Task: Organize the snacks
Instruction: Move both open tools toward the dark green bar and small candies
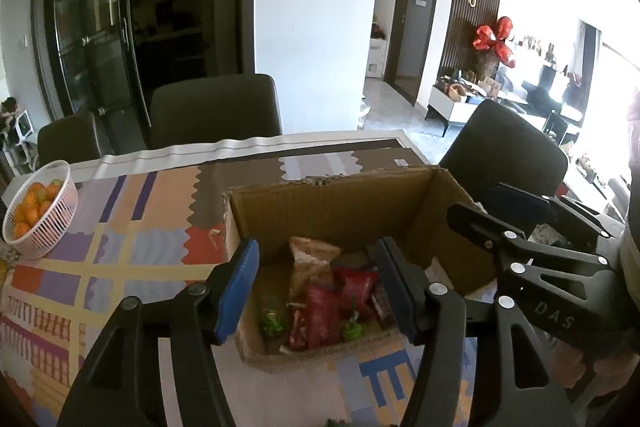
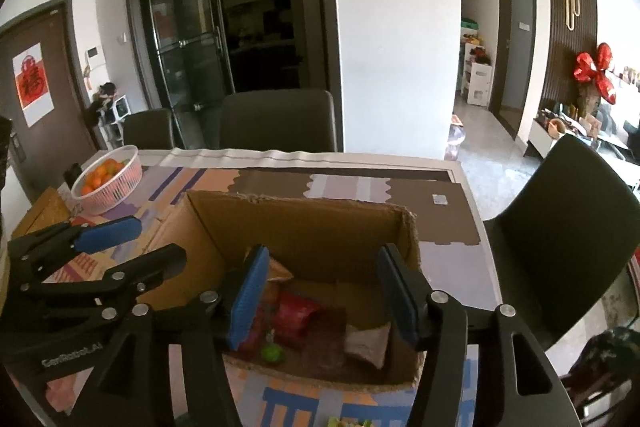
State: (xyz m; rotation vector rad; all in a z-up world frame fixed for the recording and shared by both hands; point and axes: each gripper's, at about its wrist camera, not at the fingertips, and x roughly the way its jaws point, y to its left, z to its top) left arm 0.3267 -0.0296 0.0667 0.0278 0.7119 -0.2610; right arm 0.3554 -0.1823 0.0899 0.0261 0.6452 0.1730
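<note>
Cardboard box [image 1: 340,203] sits on patterned tablecloth [image 1: 120,227].

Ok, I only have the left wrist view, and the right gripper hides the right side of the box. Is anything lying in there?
Observer: Yes, a pale packet lies in the near right corner of the cardboard box.
Operator: What's on the table past the fruit basket, on its left?
Observer: A flat brown board lies just left of the basket of oranges.
Operator: Is my gripper over the box?
Observer: No. The left gripper is open and left of the box, its tips by the left wall.
</note>
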